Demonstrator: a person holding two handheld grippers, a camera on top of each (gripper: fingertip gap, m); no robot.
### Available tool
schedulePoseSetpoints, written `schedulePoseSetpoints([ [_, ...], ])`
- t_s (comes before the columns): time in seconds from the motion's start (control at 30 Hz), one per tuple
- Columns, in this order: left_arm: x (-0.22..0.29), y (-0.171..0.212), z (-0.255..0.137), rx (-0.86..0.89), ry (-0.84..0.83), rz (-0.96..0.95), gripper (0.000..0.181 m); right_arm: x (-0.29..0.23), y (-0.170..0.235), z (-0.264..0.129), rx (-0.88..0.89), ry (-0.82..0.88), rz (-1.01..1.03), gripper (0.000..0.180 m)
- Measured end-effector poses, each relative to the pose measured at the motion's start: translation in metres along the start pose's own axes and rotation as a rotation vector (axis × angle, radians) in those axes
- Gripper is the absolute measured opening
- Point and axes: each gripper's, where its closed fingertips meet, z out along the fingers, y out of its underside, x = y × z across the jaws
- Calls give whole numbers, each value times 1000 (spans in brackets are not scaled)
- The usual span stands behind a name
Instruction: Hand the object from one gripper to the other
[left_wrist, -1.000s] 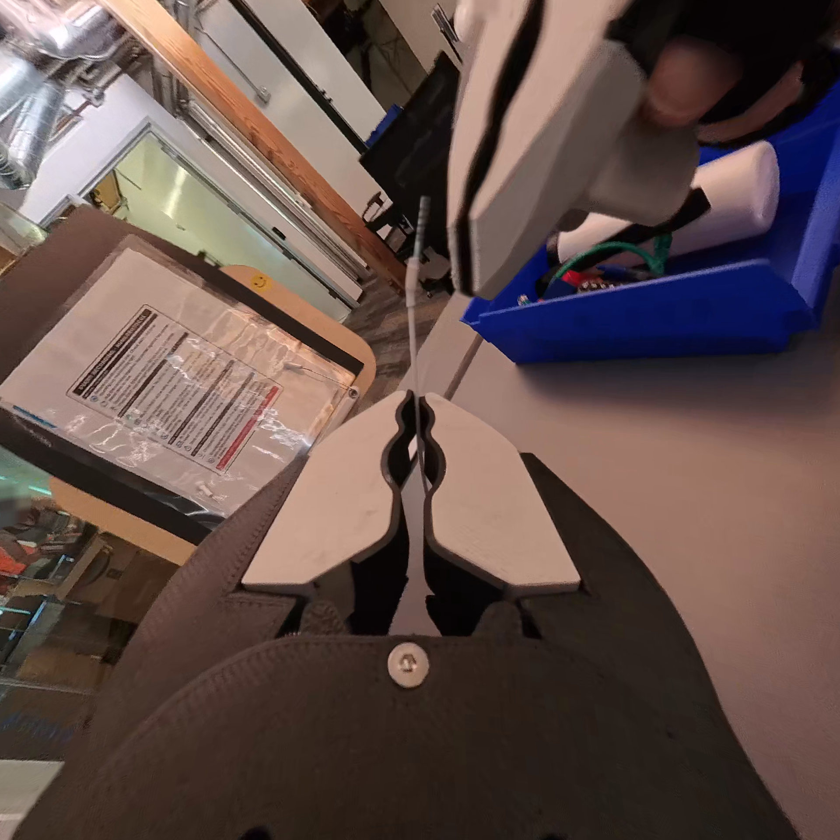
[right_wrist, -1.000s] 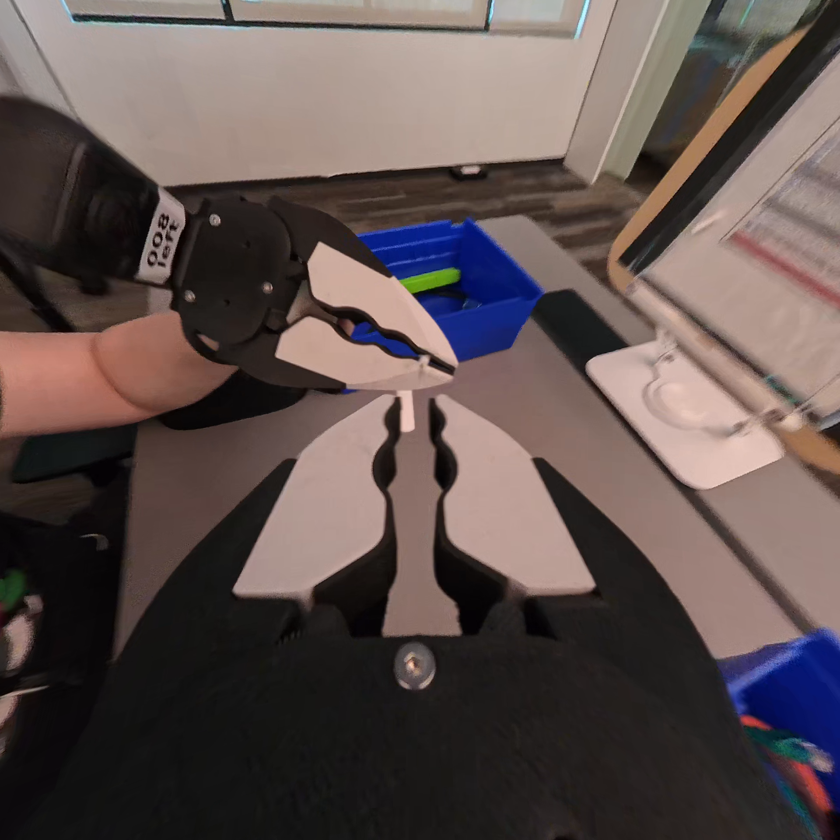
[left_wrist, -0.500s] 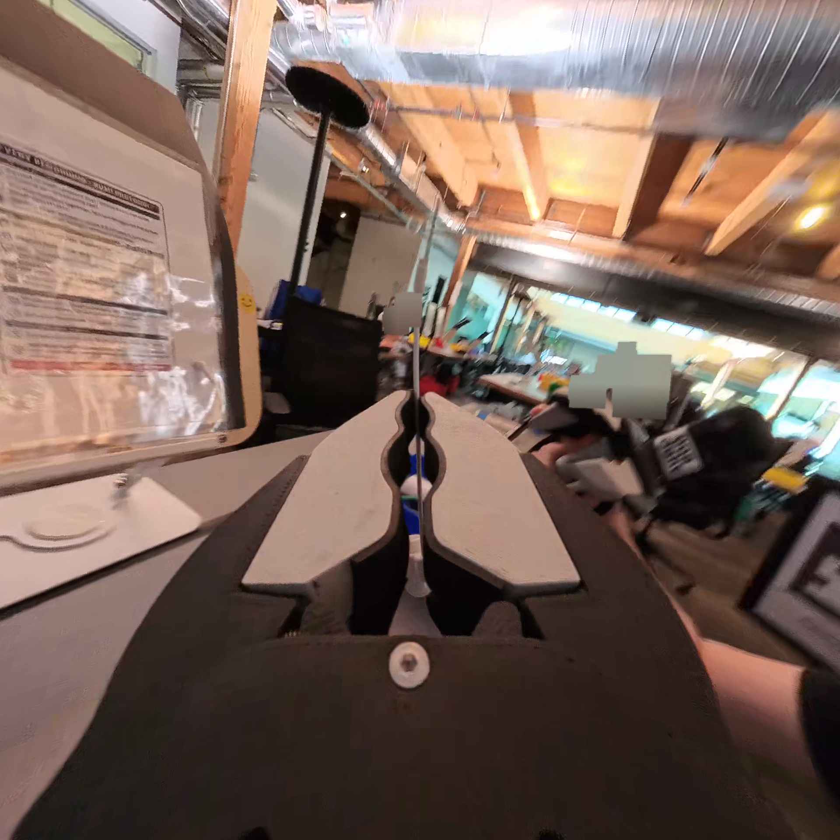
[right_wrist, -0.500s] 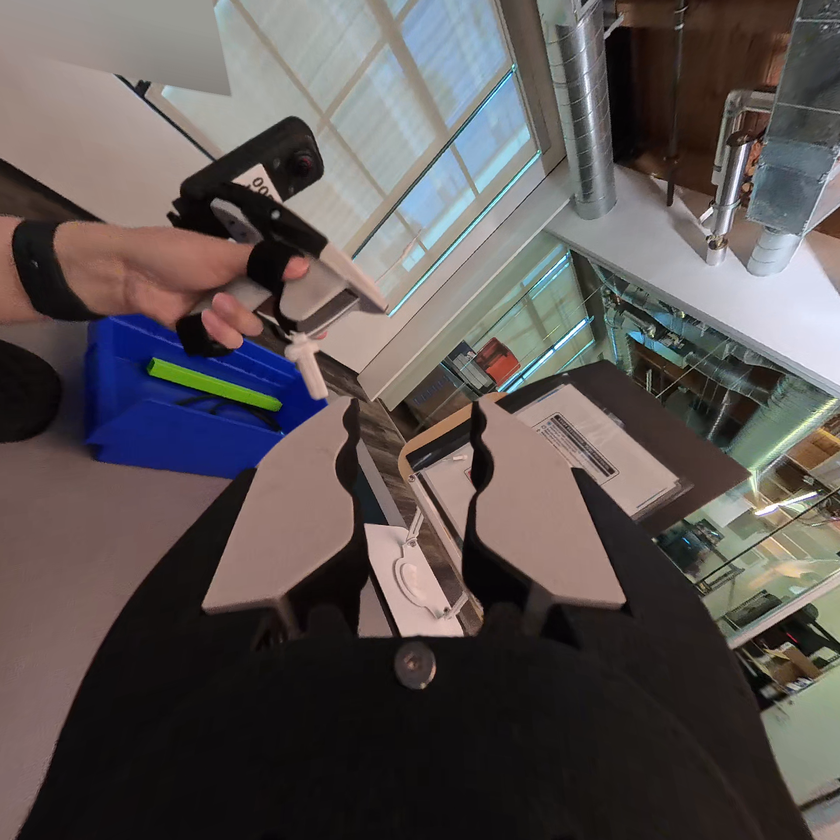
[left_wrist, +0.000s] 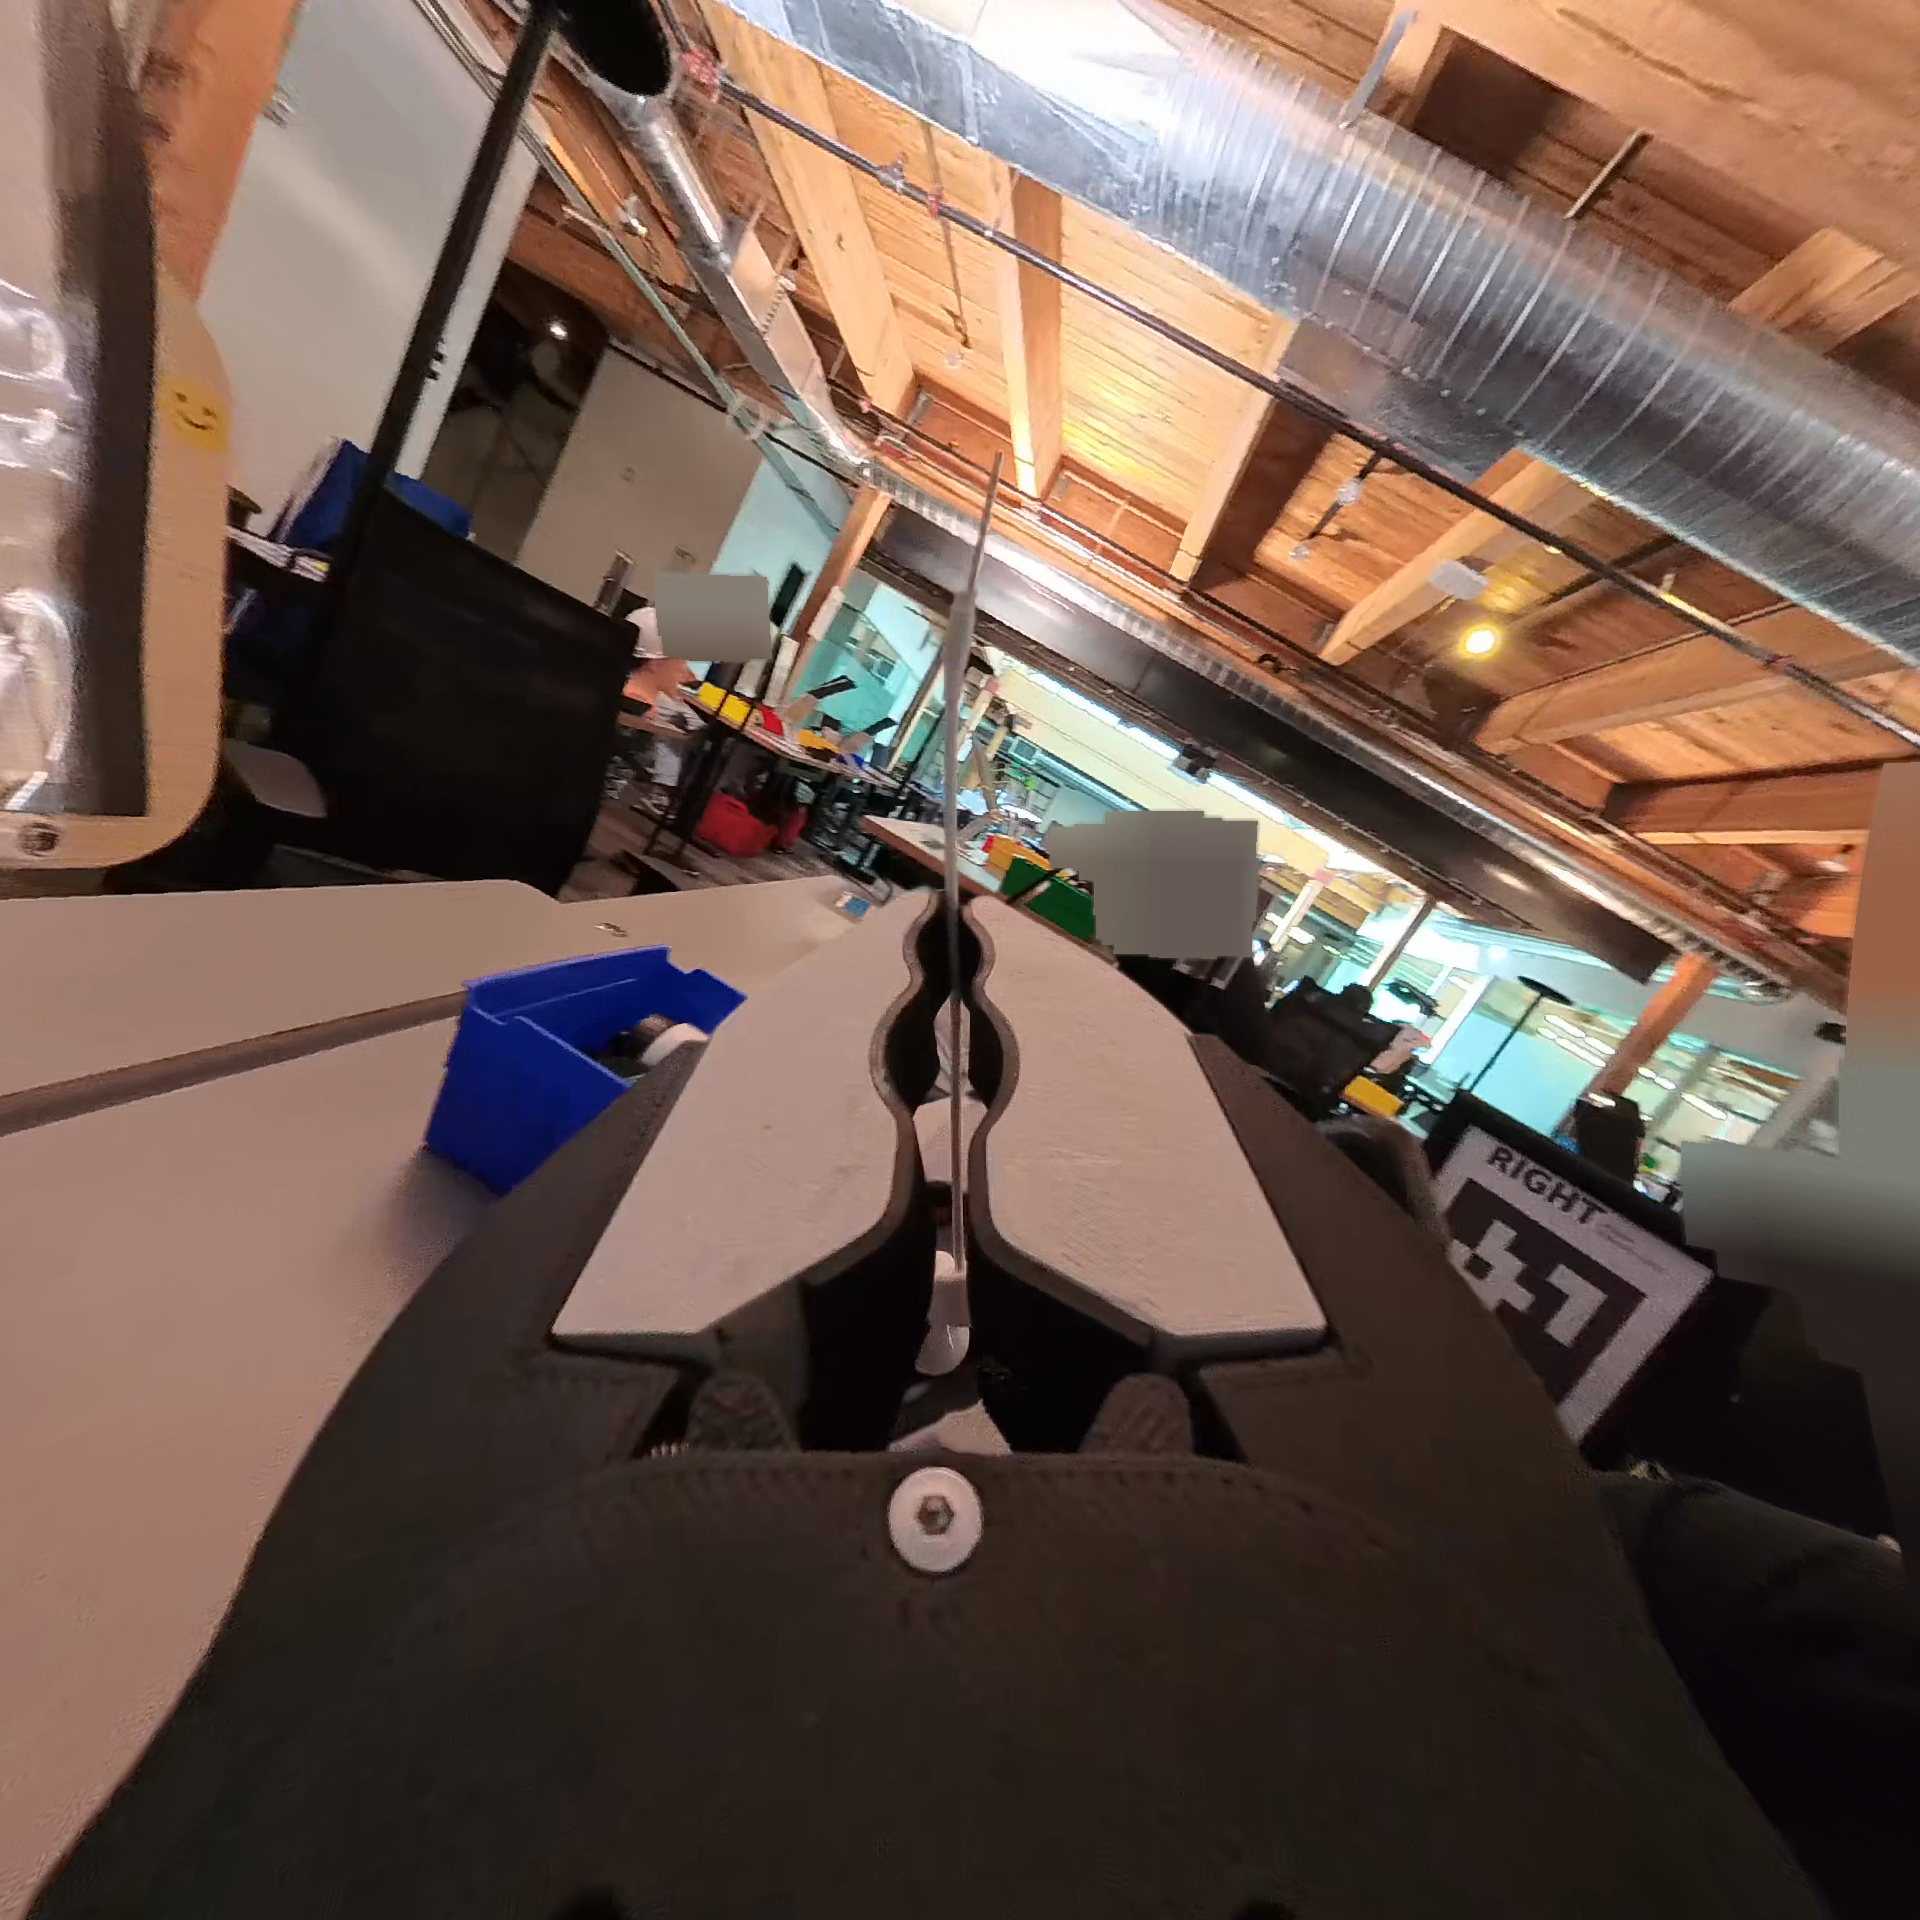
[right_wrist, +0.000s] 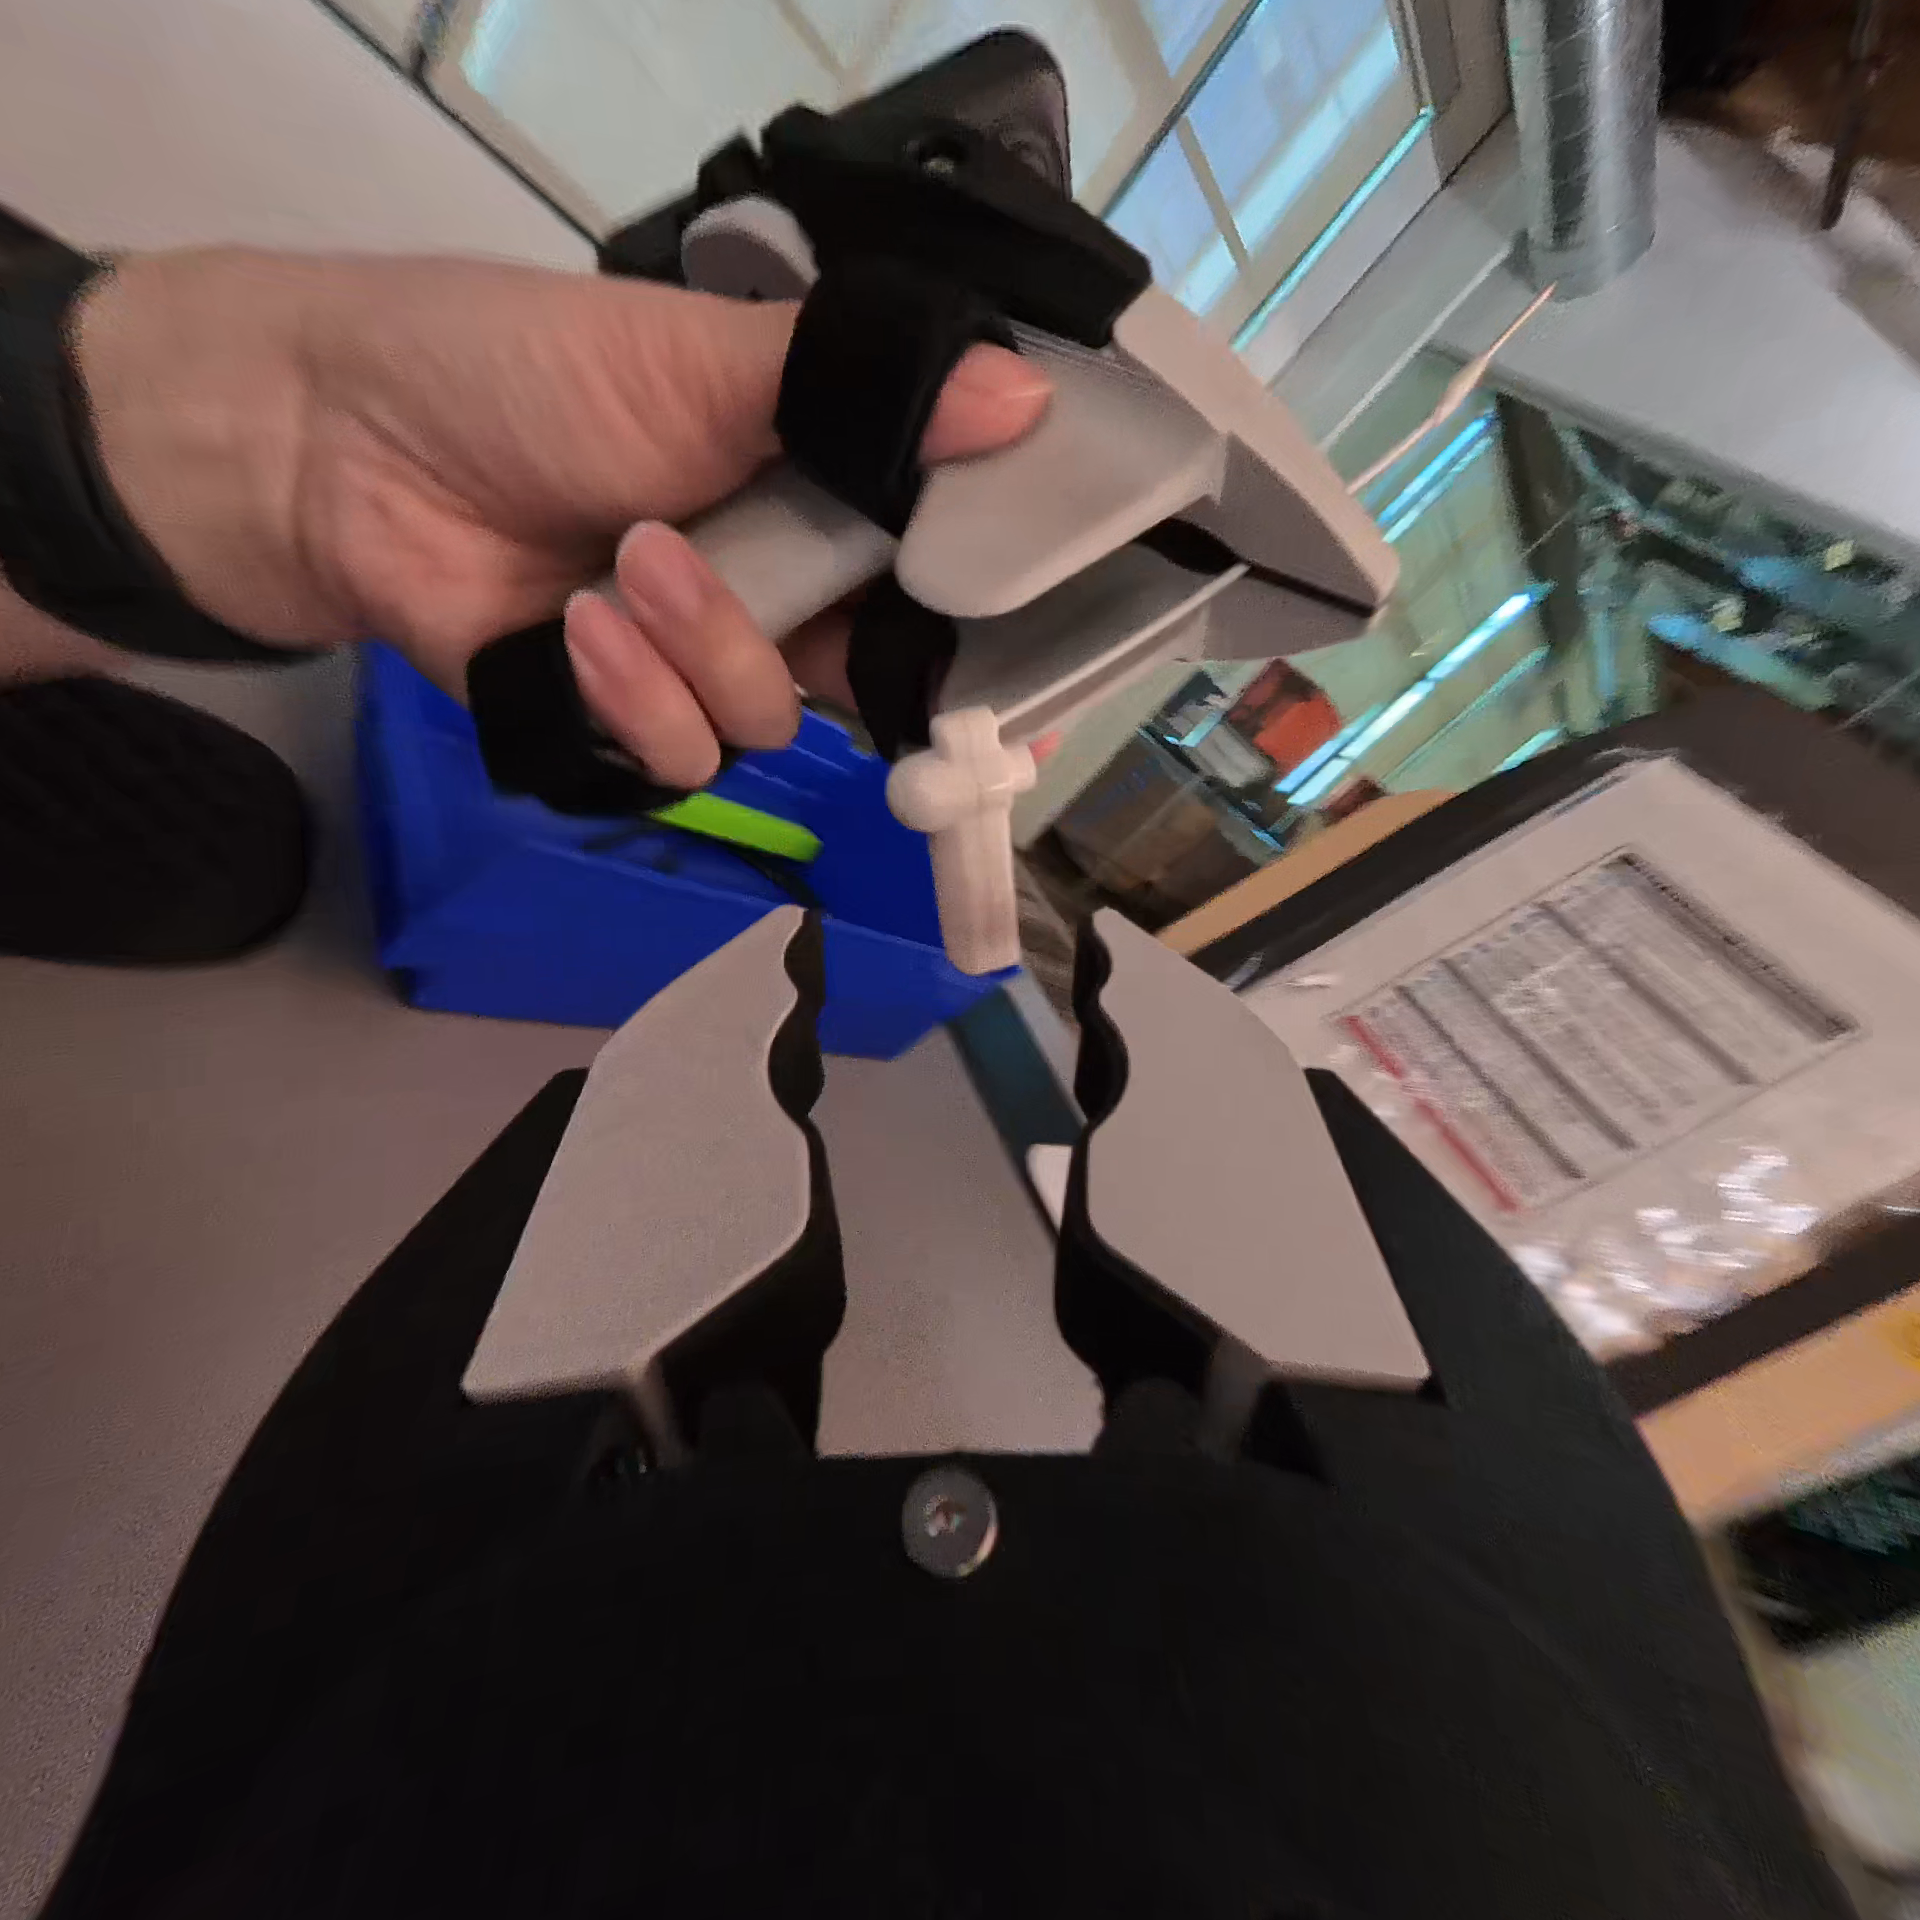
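Observation:
The object is a thin white rod (left_wrist: 961, 727) with a cross-shaped white end (right_wrist: 966, 821). My left gripper (left_wrist: 948, 906) is shut on the rod, which runs between its fingers and sticks out past the tips. In the right wrist view a hand holds the left gripper (right_wrist: 1361, 597) up and to the left, and the cross-shaped end hangs below it. My right gripper (right_wrist: 945, 925) is open, and the lower tip of the cross end sits just above the gap between its fingertips, not touching them.
A blue bin (right_wrist: 623, 914) with a green item stands on the grey table (right_wrist: 260, 1195) behind the grippers; it also shows in the left wrist view (left_wrist: 561, 1060). A standing sign with a laminated sheet (right_wrist: 1558, 1091) is at the right. There is about 8 centimetres between the tips of the two grippers.
My right gripper opened wider and came closer to the left gripper, so the cross-shaped end now hangs at its fingertips. The left gripper tilted upward, still shut on the rod.

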Motion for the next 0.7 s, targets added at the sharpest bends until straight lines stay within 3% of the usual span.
schedulePoseSetpoints([
  [0.03,4,3,2,-11,17,-6,0,-3,-3,0,30,-27,56,42],
  [0.2,20,13,8,-60,97,-14,0,-1,-24,-13,153,-86,111,16],
  [0.4,28,14,9,-72,130,10,0,-3,-25,-21,119,-173,88,15],
  [0.43,27,13,9,-80,110,33,7,1,-24,-23,99,-168,78,15],
  [0.53,15,13,10,-153,-15,107,80,36,-23,-41,33,-104,42,15],
  [0.6,17,6,4,-174,-43,174,86,73,-6,-66,-111,-41,37,15],
  [0.7,21,-9,-9,-181,-88,274,82,115,60,-128,-524,4,85,15],
])
